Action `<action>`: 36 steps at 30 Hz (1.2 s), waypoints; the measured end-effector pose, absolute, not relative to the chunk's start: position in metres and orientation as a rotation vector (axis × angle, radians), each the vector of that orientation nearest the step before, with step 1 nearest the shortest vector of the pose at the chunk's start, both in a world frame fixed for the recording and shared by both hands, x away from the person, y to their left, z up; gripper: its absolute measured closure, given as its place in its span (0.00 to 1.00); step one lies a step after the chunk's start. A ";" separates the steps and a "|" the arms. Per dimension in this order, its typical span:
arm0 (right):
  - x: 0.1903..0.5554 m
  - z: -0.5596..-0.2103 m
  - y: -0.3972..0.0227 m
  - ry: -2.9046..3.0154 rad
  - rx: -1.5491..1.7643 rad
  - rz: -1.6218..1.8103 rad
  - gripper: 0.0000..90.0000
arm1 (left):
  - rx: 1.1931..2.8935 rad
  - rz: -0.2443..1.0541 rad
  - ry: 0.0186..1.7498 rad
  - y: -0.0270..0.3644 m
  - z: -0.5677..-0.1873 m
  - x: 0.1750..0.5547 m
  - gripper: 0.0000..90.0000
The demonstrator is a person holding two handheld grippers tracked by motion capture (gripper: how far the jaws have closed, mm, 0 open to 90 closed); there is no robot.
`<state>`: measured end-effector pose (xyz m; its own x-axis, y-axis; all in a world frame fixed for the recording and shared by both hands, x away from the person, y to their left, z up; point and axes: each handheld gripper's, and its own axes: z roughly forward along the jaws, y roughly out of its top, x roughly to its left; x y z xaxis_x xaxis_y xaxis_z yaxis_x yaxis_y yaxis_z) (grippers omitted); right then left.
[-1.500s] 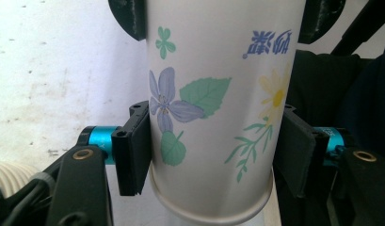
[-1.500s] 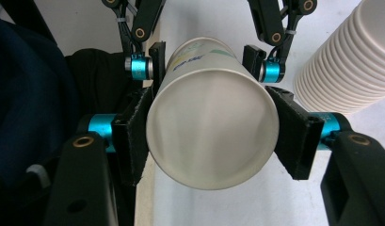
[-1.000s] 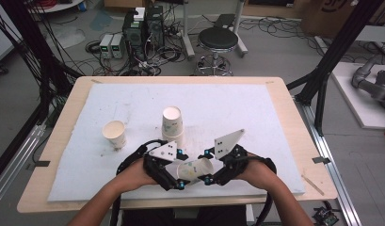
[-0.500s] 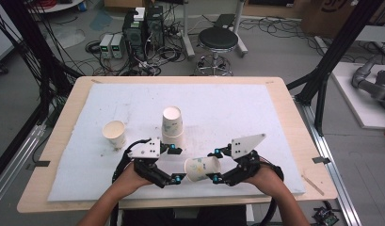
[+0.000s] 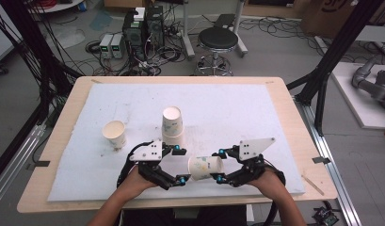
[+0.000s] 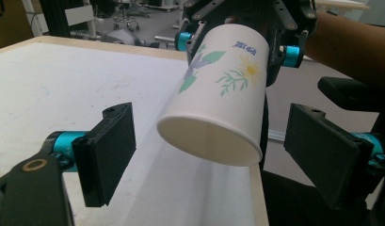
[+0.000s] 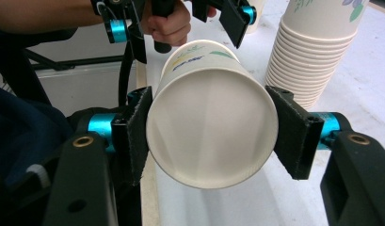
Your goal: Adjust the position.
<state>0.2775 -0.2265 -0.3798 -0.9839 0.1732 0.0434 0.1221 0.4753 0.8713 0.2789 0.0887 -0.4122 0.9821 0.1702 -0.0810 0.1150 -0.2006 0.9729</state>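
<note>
Seen from above, starting at the left of the counter (image 5: 275, 117): a single paper cup (image 5: 115, 134) stands upright, mouth up, at about nine o'clock from the stack; the stack of cups (image 5: 172, 125) stands upside down near the middle, just beyond your hands. Your left gripper (image 5: 178, 164) sits at six o'clock from that stack, its jaws standing wide with nothing between the pads. In the left gripper view, the floral cup (image 6: 217, 99) points its open mouth toward those jaws but touches neither. Moving right, your right gripper (image 5: 220, 165) holds that floral cup (image 5: 205, 167) on its side above the near edge of the counter, jaws closed on its walls near the base, the flat bottom facing the right gripper view's camera (image 7: 212, 134). The step in hand looks like passing or setting down this one cup. To do it well, keep the squeeze light so the thin wall does not buckle; if the left takes it, centre the rim between the open pads and close gently before the right lets go; keep clear of the stack at twelve o'clock.
</note>
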 end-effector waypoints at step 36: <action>0.278 -0.375 -0.233 2.588 0.253 1.805 0.41 | 1.678 0.024 0.117 0.072 -0.415 0.279 0.24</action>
